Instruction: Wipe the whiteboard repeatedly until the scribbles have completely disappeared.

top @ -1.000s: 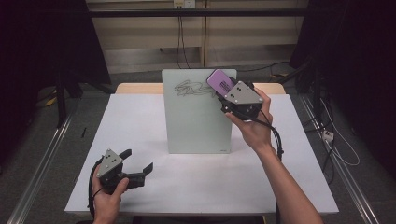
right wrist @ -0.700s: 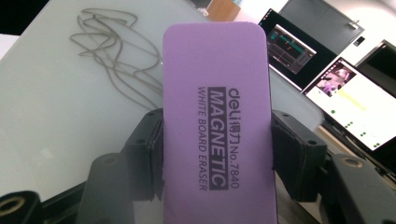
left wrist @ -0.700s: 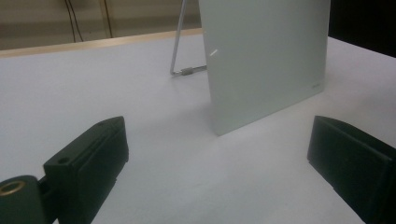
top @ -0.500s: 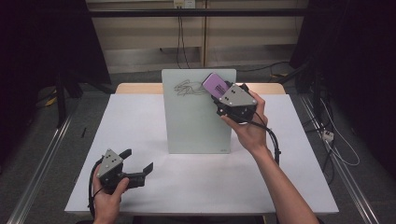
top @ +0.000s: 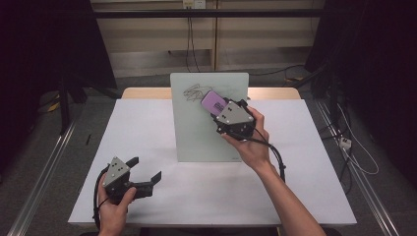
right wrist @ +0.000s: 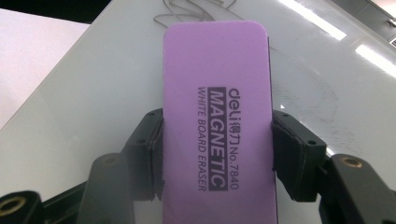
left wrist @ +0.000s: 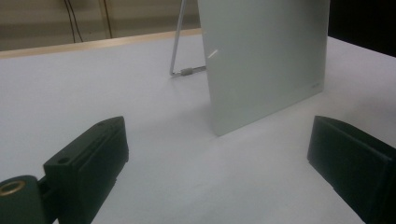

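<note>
Currently one purple eraser [right wrist: 217, 112] sits clamped between the jaws of the right gripper [top: 227, 112], which grip its two long sides. Its printed back faces the camera in the right gripper view. The eraser lies against the upper part of one whiteboard [top: 196, 132], just beside one patch of dark scribble [top: 194, 91]. The whiteboard stands tilted on one white table [top: 147, 123], propped by one wire leg [left wrist: 177, 42]. One left gripper [top: 142, 179] rests low near the table's front left, well apart from the board, jaws spread wide with nothing between them. Two grippers, two hands counted.
</note>
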Motion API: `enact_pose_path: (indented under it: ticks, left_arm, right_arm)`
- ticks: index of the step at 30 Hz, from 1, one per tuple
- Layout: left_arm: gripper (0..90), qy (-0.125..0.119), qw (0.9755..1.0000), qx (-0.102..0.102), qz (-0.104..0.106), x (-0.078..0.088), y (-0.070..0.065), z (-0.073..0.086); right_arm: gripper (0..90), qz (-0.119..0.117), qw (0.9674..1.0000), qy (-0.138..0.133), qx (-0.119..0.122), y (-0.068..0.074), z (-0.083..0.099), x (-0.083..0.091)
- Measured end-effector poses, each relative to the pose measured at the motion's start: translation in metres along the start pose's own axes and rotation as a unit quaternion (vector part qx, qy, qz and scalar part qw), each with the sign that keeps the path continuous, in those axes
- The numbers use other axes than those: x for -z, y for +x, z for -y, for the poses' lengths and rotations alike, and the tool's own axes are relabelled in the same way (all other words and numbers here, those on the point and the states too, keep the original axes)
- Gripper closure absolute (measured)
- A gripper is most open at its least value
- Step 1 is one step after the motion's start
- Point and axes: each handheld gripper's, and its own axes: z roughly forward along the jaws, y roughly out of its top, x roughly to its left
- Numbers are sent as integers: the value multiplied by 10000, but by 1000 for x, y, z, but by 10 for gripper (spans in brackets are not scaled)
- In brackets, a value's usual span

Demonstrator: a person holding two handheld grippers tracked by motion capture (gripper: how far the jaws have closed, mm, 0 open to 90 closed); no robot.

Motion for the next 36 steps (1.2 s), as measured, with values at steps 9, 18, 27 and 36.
enact_pose_path:
  ticks: [9,18,27,36]
  left_arm:
    - [51,-16,10000,4,-16,1,1,0]
    - [52,-19,10000,31,-5,1,0,1]
    - [51,-3,10000,3,-22,2,2,1]
    - [52,-8,10000,8,-1,1,0,0]
  right_arm:
    - [417,263,9991,-77,-328,-24,-7,7]
    - [417,505,9979,-77,-391,-35,-13,7]
    - [418,144,9994,2,-300,5,-8,-8]
    - [417,-81,9994,54,-329,9,-4,-7]
